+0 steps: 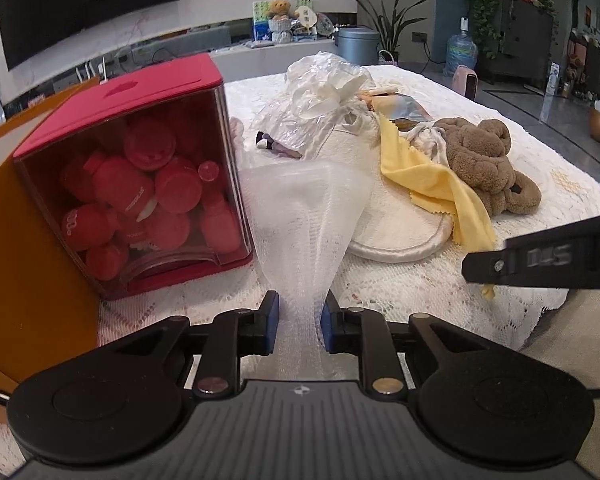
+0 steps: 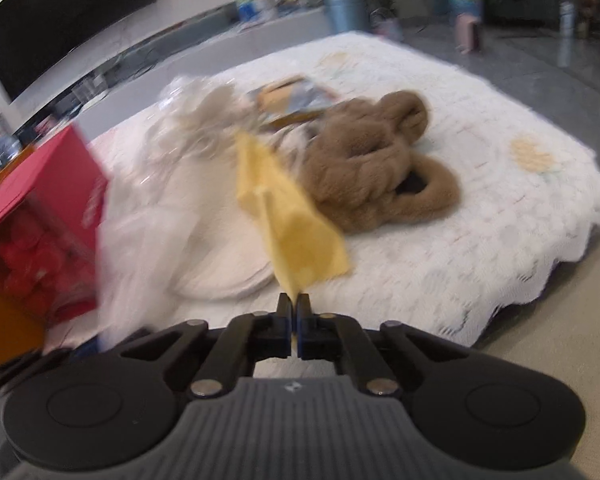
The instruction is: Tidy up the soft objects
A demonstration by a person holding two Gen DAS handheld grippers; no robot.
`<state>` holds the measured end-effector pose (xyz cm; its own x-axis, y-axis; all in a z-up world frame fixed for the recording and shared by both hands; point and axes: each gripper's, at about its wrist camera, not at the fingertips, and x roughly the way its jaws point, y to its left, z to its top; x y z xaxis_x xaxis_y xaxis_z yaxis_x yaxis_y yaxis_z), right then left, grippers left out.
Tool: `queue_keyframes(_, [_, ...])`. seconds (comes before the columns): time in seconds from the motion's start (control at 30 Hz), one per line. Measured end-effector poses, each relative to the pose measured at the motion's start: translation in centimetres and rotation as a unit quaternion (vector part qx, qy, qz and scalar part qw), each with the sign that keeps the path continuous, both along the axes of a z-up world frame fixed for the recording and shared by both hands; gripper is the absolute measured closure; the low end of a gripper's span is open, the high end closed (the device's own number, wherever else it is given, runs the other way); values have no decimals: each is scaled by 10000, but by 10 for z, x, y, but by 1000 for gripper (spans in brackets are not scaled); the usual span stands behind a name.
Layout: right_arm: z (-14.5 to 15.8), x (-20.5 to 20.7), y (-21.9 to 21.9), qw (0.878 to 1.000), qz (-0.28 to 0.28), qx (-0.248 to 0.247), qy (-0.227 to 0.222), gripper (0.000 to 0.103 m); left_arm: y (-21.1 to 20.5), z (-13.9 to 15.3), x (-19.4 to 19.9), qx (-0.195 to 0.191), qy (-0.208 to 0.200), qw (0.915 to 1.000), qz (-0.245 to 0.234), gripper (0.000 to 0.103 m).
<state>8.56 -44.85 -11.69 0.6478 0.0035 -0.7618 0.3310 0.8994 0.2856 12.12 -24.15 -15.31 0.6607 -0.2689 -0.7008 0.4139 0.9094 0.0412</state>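
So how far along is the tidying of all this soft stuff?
Barely started: nothing looks sorted yet. In hand: the left gripper pinches the white mesh bag, and the right gripper is shut on the yellow cloth. Left: the brown plush, white pad and crinkled plastic remain heaped.

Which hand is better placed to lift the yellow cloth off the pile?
Right. The right gripper is already shut on the yellow cloth at its near corner, while the left gripper is pinching the white mesh bag.
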Motion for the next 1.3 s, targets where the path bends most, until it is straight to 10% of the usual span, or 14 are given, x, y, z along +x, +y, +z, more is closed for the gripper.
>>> queue_keyframes(0.37, [46,-42,-11,9985,105,-73,-531,94,2,1,0,-76,143,9998,88,79])
queue_keyframes(0.5, [21,-22,-6,9986,8,-475,238,66,3,0,0,-73,98,9999,34,78])
queue_keyframes(0.8, [-3,4,3,9968,-194,-642,441,15,6,-1,4,-184,66,9998,-3,71])
queue_keyframes(1.3, [-12,15,20,9960,60,-807,379,13,5,-2,2,-143,-69,9998,-133,70])
